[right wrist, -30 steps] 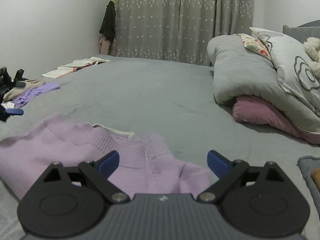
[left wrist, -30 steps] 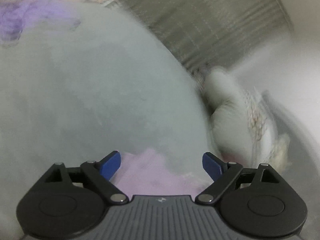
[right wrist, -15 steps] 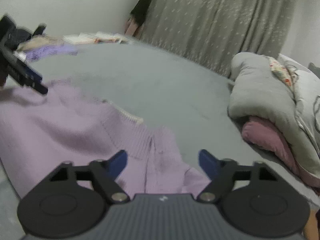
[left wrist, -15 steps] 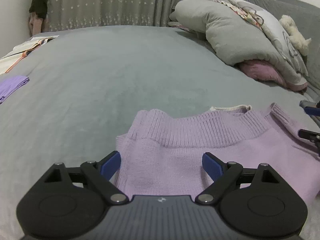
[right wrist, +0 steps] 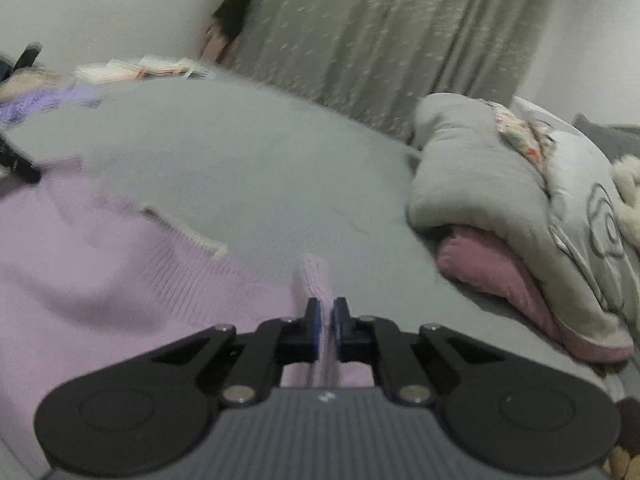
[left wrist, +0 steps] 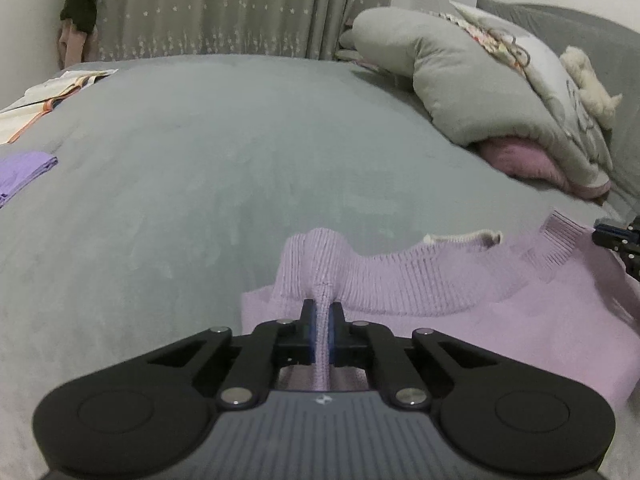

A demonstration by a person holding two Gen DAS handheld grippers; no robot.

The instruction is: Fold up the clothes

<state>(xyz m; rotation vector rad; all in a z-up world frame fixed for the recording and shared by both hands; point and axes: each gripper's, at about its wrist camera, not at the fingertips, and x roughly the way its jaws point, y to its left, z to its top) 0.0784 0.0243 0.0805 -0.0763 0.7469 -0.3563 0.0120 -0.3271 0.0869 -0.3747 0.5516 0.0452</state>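
Note:
A lilac knit sweater point(left wrist: 440, 320) lies on the grey bed point(left wrist: 240, 160), its ribbed hem toward the far side. My left gripper point(left wrist: 322, 310) is shut on a pinched fold of the hem at the sweater's left corner. In the right wrist view the same sweater point(right wrist: 120, 280) spreads to the left, and my right gripper point(right wrist: 325, 308) is shut on a raised fold of its right corner. The right gripper's black tip point(left wrist: 618, 238) shows at the far right edge of the left wrist view. The left gripper point(right wrist: 18, 164) appears blurred at the left edge of the right wrist view.
A rolled grey duvet over a pink blanket point(left wrist: 500, 92) with a patterned pillow lies at the right. A folded purple garment point(left wrist: 24, 172) and open books point(left wrist: 48, 92) sit at the bed's left. Grey curtains point(left wrist: 240, 8) hang behind.
Both grippers went from wide open over the sweater's hem corners to shut on pinched folds of it. Both views rolled and shifted slightly as the hands settled.

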